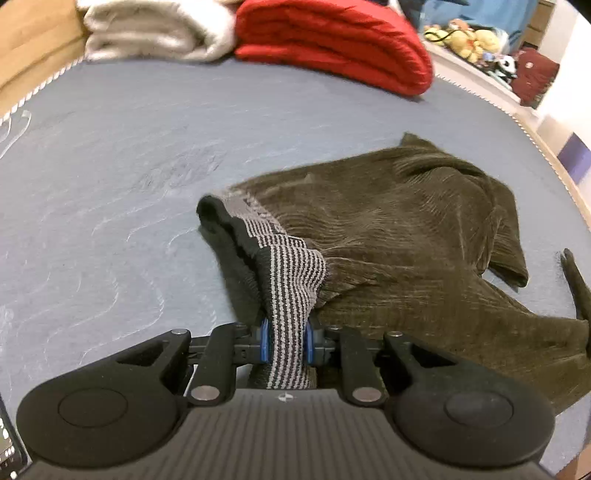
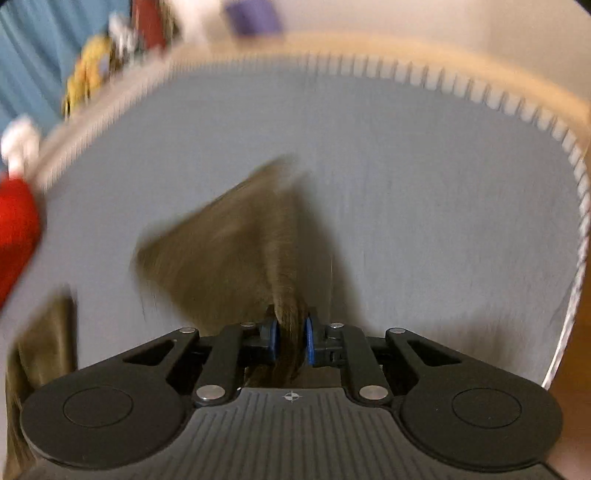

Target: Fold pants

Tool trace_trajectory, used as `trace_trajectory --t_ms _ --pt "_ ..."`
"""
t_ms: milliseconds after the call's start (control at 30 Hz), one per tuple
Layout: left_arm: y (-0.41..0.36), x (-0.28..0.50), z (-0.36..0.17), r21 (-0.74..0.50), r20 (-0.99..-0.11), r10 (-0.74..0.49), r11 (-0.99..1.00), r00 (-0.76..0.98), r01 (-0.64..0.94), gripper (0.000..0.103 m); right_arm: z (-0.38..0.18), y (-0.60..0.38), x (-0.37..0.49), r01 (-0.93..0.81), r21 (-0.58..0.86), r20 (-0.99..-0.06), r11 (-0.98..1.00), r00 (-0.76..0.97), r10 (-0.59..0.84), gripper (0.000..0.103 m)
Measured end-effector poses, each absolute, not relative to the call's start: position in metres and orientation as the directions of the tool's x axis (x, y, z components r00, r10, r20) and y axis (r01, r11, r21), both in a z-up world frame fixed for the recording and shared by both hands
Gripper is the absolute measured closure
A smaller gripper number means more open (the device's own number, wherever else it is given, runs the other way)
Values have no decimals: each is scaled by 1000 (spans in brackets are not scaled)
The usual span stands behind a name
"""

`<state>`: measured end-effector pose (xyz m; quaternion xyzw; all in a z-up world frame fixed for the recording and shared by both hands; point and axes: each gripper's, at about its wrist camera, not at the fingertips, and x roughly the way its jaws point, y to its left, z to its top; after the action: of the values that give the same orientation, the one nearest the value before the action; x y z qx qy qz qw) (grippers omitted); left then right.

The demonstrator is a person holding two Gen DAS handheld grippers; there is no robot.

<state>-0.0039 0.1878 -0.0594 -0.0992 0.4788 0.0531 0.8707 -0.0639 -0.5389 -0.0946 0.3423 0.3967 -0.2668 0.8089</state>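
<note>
Olive-brown corduroy pants lie crumpled on the grey-blue mattress. Their striped black-and-grey waistband runs into my left gripper, which is shut on it between the blue pads. In the right wrist view my right gripper is shut on a bunched part of the pants, which hang forward, blurred, above the mattress. Another piece of the brown fabric shows at the lower left.
A folded red blanket and a folded white blanket lie at the mattress's far end. Stuffed toys sit beyond the right edge. A wooden frame borders the mattress.
</note>
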Motion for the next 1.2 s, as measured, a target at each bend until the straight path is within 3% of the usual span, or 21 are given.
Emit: trace_trajectory --t_ms 67,100,133,167,200,300,433,567,633,733,800,900,1100,1200 --pt "192 -5 -69 -121 -868 -5 972 496 -202 76 -105 -545 -71 691 408 -825 596 558 -82 83" --pt "190 -5 -70 -93 -876 19 974 481 -207 66 -101 -550 -75 690 421 -810 589 579 -99 75" --pt "186 -5 -71 -52 -880 52 977 471 -205 63 -93 -557 -77 689 417 -788 593 599 -142 67" --pt "180 -4 -69 -13 -876 85 980 476 -200 55 -86 -562 -78 694 412 -767 590 614 -186 48" --pt "177 -4 -66 21 -863 121 979 490 -204 48 -81 -573 -80 706 419 -747 570 625 -225 37" --pt "163 -5 -48 97 -805 206 971 556 -220 44 -84 -606 -77 731 479 -720 487 644 -259 36" --pt "151 -1 -37 32 -783 158 976 602 -215 40 -125 -645 -47 698 542 -740 469 660 -126 33" --pt "131 3 -43 54 -786 155 982 599 -183 38 -154 -655 -21 681 556 -739 477 668 -93 33" --pt "123 4 -49 61 -787 150 984 599 -165 38 -149 -643 -8 646 527 -717 552 687 -118 46" --pt "113 14 -57 53 -788 138 986 599 -158 38 -155 -639 8 580 518 -700 629 710 -79 82" --pt "112 19 -57 37 -786 130 986 604 -163 38 -152 -632 13 580 448 -718 680 687 -113 93" --pt "105 24 -53 12 -780 108 987 617 -158 38 -132 -631 4 565 472 -670 677 729 -142 96" --pt "82 28 -51 -10 -778 53 995 626 -97 38 -42 -615 -61 514 490 -408 704 849 -336 97" --pt "69 30 -51 -17 -781 27 998 624 -65 38 -27 -621 -113 654 464 -435 597 756 -490 97"
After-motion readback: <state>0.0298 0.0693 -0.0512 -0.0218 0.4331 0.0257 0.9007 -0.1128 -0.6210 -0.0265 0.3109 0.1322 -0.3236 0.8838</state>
